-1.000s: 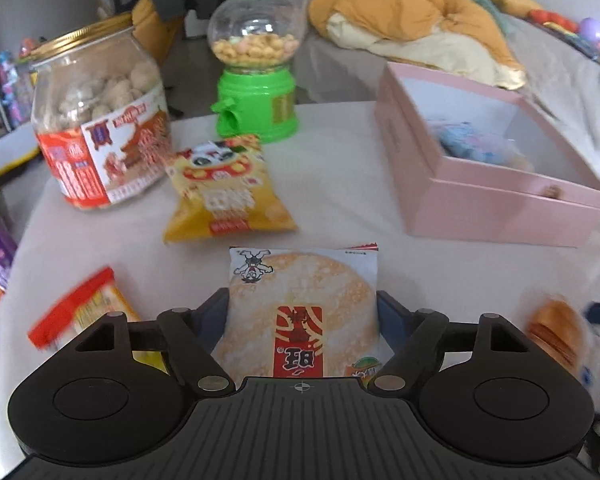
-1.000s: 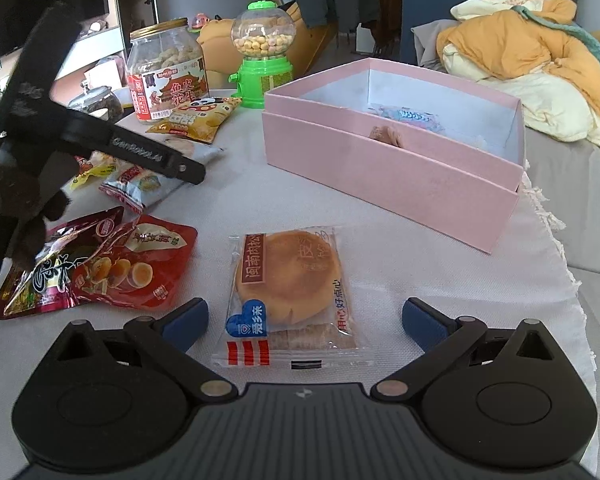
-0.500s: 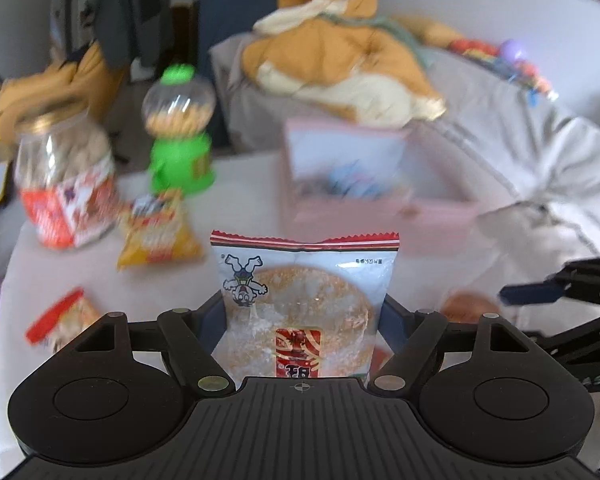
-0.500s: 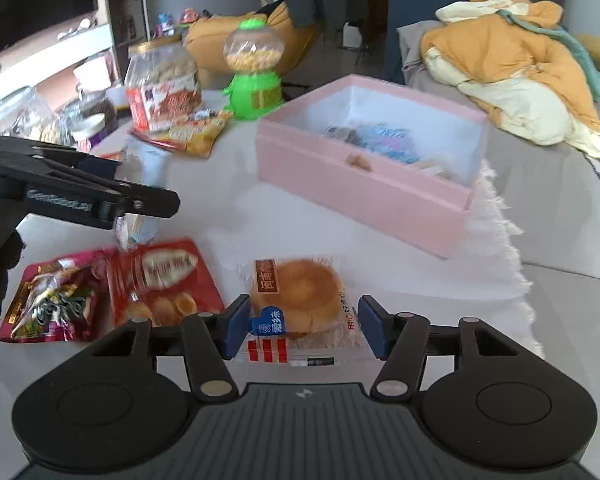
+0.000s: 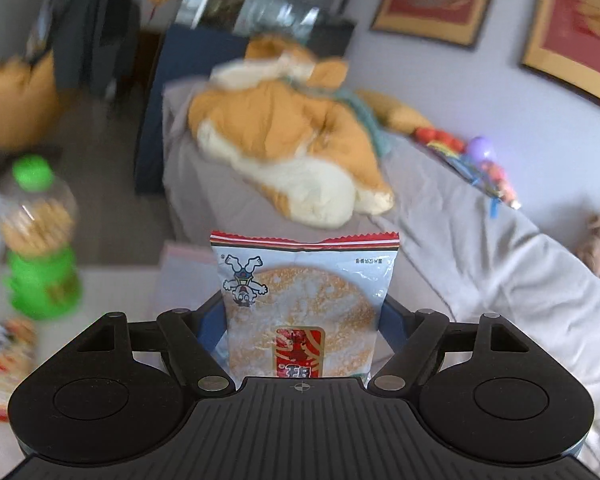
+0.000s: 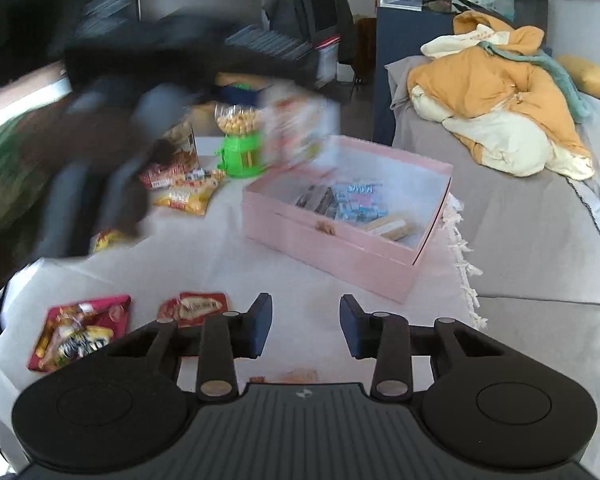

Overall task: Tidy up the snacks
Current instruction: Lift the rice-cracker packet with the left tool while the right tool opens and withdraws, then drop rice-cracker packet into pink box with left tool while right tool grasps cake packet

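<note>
My left gripper (image 5: 302, 320) is shut on a clear rice cracker packet (image 5: 304, 292) and holds it upright in the air. In the right wrist view that packet (image 6: 296, 128) is a blur over the far left corner of the open pink box (image 6: 340, 248). My right gripper (image 6: 305, 326) hangs above the white tablecloth in front of the box, and its jaws are closing. Only cloth shows between its fingertips. A sliver of the bun packet (image 6: 296, 376) peeks out low, right at the gripper's body. The box holds several wrapped snacks.
A green gumball dispenser (image 6: 240, 152) stands left of the box, with a yellow chip bag (image 6: 188, 196) in front of it. Two red snack packets (image 6: 80, 332) (image 6: 194, 308) lie at the near left. The table's fringed edge (image 6: 464, 248) meets a grey couch with an orange blanket (image 6: 496, 100).
My left gripper lifted the cracker packet off the table and swung it up toward the pink box. The right jaws narrowed from wide apart, the gripper rose, and the bun slipped to the view's bottom.
</note>
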